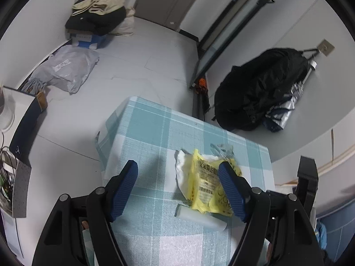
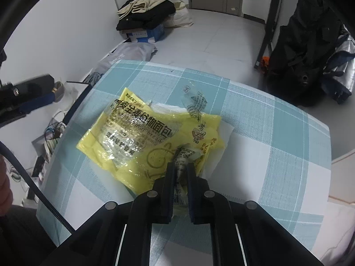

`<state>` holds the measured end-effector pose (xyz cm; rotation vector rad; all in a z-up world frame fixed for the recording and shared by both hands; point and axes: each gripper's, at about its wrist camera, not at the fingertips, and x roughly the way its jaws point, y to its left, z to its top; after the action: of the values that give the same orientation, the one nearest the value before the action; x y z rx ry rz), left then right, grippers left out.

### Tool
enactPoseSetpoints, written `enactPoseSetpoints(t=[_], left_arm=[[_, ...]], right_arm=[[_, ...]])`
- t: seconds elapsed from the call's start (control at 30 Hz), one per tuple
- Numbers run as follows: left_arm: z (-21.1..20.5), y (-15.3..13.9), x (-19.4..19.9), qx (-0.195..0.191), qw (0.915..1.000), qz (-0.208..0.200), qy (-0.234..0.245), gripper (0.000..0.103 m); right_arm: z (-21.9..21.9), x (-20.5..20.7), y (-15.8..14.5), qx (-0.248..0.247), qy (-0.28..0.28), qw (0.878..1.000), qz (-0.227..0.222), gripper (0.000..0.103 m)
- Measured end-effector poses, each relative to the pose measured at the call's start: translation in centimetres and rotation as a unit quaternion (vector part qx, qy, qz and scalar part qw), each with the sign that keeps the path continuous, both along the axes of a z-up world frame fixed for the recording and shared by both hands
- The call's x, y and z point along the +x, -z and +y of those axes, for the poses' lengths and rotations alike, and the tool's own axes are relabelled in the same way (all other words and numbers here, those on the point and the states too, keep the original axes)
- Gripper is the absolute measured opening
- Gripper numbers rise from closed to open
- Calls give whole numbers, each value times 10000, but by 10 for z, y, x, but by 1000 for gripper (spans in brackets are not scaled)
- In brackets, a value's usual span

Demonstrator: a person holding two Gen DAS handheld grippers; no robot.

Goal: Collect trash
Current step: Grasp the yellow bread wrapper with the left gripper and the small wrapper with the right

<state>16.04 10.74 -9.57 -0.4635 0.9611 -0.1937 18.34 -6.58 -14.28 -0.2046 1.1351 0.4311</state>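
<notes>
A crumpled yellow bread bag (image 2: 137, 133) lies on the teal plaid tablecloth (image 2: 277, 144), on top of a white paper napkin (image 2: 225, 130). My right gripper (image 2: 180, 166) is shut on a twisted clear printed wrapper (image 2: 180, 155) at the bag's near edge. Another clear wrapper (image 2: 195, 102) lies just behind the bag. In the left wrist view my left gripper (image 1: 177, 165) hovers open over the table (image 1: 144, 122); its right finger (image 1: 230, 188) stands in front of the yellow bag (image 1: 206, 184), with the napkin (image 1: 180, 166) between the fingers. A pale translucent strip (image 1: 199, 216) lies below the bag.
On the floor beyond the table are a pile of clothes on a box (image 1: 97, 15), a grey plastic bag (image 1: 68, 68) and a black backpack (image 1: 259, 88) against the wall. Cables and clutter (image 2: 51, 137) sit left of the table.
</notes>
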Motion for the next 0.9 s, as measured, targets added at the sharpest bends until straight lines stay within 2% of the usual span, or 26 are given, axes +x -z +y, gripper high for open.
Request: enactPoseSetpoints(t=[0.2,0.3,0.57,0.73,0.9], left_arm=[[-14,9,1,-27,9984,238,518,68],[-23,14,0,162,9967,325,724,66],[-33,29,2,164,9931,700,925,63],[-45,39,4,309,9895,910,1080,41],[-51,42,4,442,9878,969,1139,24]], right_arm=[[-11,0,-6,277,40,9996,93,7],[-18,-1,-9,424,100,9990,105,7],[-32,1,-16,839,220,9961,132,7],[-36,4,-19,929,257,9953,97,7],[-39,4,-19,952,247,9951,109,7]])
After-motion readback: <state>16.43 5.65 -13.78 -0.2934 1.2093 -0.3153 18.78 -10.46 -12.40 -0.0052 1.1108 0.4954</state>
